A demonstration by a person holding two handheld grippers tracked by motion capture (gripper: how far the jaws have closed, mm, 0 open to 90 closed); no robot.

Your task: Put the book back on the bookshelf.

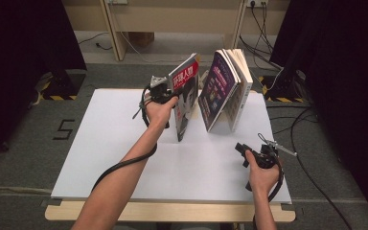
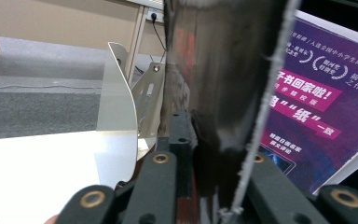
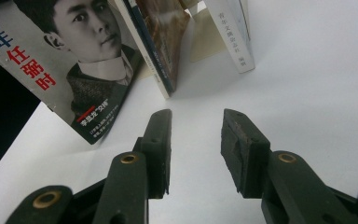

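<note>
Standing on edge at the upper middle of the high view, the red-covered magazine [image 1: 186, 93] is thin, light and floppy, so the left gripper [image 1: 165, 94] pinching its edge near the spine suits it, while the right gripper [image 3: 196, 149] waits spread.

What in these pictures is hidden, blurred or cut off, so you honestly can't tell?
- Left gripper view: the magazine clamped in the left gripper is a close blur; its cover is unreadable.
- High view: the metal bookend sits behind the magazine.
- Right gripper view: the top edge cuts off the leaning books.
</note>
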